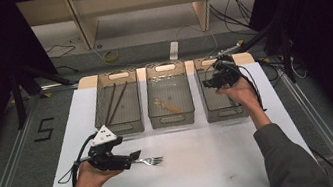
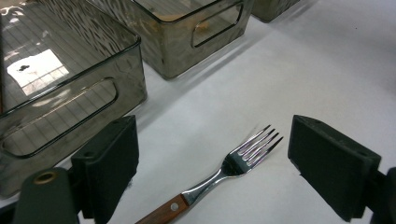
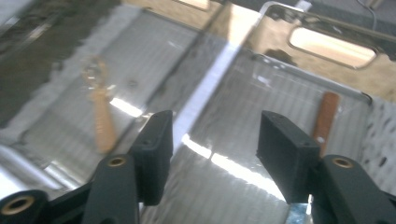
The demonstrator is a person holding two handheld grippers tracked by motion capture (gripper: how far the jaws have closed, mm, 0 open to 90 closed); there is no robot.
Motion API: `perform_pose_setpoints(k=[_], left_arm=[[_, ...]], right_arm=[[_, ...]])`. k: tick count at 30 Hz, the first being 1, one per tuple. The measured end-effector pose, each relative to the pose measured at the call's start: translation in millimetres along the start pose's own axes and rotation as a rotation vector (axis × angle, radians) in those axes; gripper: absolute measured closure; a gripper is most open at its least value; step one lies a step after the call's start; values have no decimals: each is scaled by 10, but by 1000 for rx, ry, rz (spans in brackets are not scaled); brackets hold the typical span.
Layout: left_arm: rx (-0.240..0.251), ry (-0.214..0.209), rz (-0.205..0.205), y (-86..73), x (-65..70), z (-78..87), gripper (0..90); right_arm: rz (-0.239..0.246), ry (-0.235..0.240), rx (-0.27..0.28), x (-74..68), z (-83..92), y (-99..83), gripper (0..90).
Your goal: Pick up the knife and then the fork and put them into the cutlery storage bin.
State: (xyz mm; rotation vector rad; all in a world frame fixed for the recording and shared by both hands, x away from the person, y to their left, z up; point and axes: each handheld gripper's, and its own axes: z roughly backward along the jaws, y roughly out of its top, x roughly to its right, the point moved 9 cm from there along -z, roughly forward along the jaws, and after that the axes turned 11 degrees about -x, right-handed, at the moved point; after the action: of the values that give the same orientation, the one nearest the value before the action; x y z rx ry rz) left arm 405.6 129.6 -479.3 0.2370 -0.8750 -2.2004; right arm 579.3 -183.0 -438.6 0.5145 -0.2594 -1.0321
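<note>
We've got the left gripper [image 1: 136,155] low on the white counter [image 1: 206,168], jaws spread with the fork [image 2: 224,172] lying flat between them, pads clear of it. Our right gripper [image 1: 209,83] hangs over the right bin [image 1: 230,111], jaws spread, nothing between them; a wood-handled utensil [image 3: 325,116] lies in that bin. Middle bin [image 1: 173,121] holds a wooden spoon [image 1: 168,106].

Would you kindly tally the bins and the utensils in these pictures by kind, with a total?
Smoky clear plastic bins: 3, left, middle, right
Dark brown chopsticks, in the left bin: 2
Pale wooden spoon, in the middle bin: 1
Steel fork with wooden handle, on the white table: 1
Brown wooden-handled piece, in the right bin, kind unclear: 1
Total: 8
</note>
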Motion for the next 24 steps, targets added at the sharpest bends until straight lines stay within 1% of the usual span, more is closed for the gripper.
perform_pose_setpoints(k=[5,8,11,12,14,15,17,19,21,24], left_arm=[[7,0,19,3,-34,15,159],[3,0,15,7,-39,16,159],[-3,-2,14,9,-39,15,159],[-5,-2,18,9,-40,7,159],[-19,-3,15,0,-47,-5,158],[-23,-3,18,-3,-47,-9,158],[-25,-3,19,-2,-52,-9,158],[-25,-3,16,3,-57,-5,158],[-29,-3,15,3,-64,-6,158],[-31,-1,20,7,-71,-11,158]], right_arm=[[55,50,54,-237,175,-68,405],[79,86,86,-383,270,-154,398],[118,127,94,-538,337,-280,384],[123,137,93,-591,354,-328,381],[152,144,99,-675,383,-414,378],[159,152,103,-714,400,-455,378],[171,160,114,-776,430,-531,378],[173,173,123,-823,463,-607,376],[172,175,136,-847,486,-670,376],[172,193,128,-874,486,-763,368]])
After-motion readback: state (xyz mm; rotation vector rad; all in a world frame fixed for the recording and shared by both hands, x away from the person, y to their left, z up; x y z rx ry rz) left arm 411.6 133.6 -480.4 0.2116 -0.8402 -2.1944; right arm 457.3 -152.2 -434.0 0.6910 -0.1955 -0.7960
